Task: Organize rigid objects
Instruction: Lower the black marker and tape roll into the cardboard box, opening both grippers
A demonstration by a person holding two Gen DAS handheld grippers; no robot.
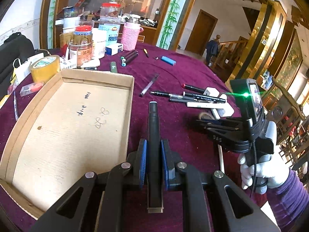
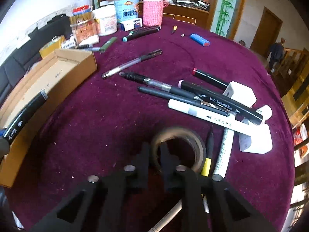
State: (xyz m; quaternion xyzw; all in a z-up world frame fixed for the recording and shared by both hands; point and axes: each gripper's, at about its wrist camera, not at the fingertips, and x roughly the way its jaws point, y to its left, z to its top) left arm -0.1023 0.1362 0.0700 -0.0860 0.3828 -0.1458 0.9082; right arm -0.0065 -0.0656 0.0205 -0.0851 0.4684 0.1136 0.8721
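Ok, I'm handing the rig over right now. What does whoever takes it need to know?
Left gripper: shut on a black marker, close to the right wall of the cardboard tray.
Right gripper: shut on the near wall of the tape roll; that view is blurred.
Done: nothing lies in the tray yet.
Left: put the marker and tape in. Then take the pile of pens and markers, the clear gel pen and the blue battery, all loose on the purple cloth.
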